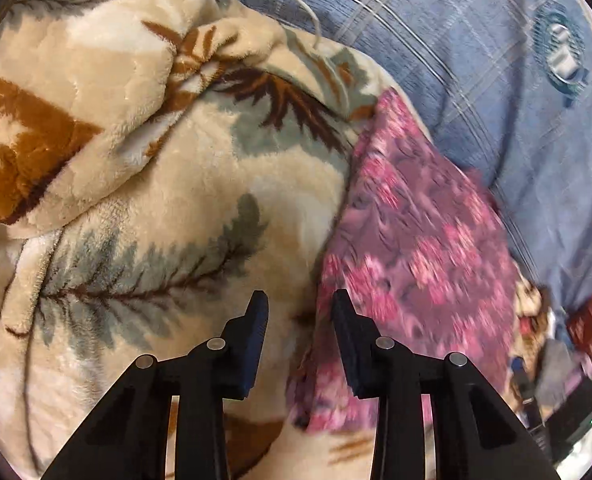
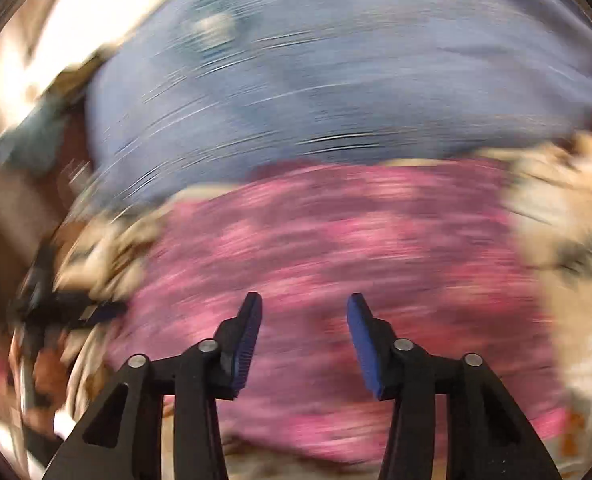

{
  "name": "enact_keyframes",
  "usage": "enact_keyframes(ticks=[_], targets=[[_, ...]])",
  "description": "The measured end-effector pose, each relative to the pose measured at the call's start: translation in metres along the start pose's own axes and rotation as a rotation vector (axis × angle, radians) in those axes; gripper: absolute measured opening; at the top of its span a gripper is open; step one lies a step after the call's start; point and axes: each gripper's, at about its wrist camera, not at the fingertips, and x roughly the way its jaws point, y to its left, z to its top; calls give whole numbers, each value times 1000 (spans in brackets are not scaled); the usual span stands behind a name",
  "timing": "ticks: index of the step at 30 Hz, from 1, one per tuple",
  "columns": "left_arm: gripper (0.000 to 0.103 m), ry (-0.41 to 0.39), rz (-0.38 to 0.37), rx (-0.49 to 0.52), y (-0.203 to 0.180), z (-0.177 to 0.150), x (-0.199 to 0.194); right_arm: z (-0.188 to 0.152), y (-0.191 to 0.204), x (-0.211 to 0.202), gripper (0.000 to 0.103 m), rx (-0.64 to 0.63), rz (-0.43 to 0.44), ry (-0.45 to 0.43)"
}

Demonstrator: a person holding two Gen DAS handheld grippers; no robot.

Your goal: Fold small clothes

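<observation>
1. Left wrist: left gripper (image 1: 300,300) jaws apart, nothing between, above the blanket (image 1: 135,184) beside the cloth's edge. Pink floral cloth (image 1: 408,264) flat on the blanket, long axis from lower centre up toward the blue sheet (image 1: 476,80).
2. Right wrist: heavy blur. Right gripper (image 2: 304,304) jaws apart, empty, over the cloth (image 2: 336,240); there, long axis left-right, sheet (image 2: 336,80) beyond.

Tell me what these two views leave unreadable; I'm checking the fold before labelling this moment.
- Pink floral garment, right wrist view: motion blur smears its edges and folds; fold quality unreadable.
- Same garment, left wrist view: its near part is covered by the left tool.
- Round teal object on the blue checked sheet, left wrist view: too small to identify.
- Clutter at the right edge: blurred, cut off.
</observation>
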Motion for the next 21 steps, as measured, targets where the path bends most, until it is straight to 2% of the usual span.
enact_keyframes(ticks=[3, 6, 9, 12, 14, 15, 16, 18, 19, 21], targets=[[36, 8, -47, 95, 0, -9, -21, -16, 70, 31, 47, -139, 108, 76], [47, -8, -37, 258, -10, -30, -39, -41, 110, 50, 47, -288, 86, 110], [50, -12, -47, 382, -18, -47, -47, -56, 116, 65, 47, -345, 42, 144], [50, -1, 7, 464, -29, -66, -50, -63, 106, 71, 47, -319, 8, 157], [48, 5, 101, 513, -35, -71, -36, -62, 94, 73, 48, -269, 8, 153], [42, 0, 152, 532, -36, -73, -29, -61, 87, 71, 47, -241, 11, 154], [28, 5, 203, 553, -38, -74, -19, -60, 82, 67, 47, -222, 10, 154], [21, -14, 226, 571, -42, -77, -18, -56, 76, 68, 47, -195, 10, 162], [15, -64, 249, 570, -43, -75, -25, -56, 73, 67, 47, -182, 9, 161], [15, -98, 237, 527, -39, -70, -36, -56, 70, 67, 47, -172, 21, 159]])
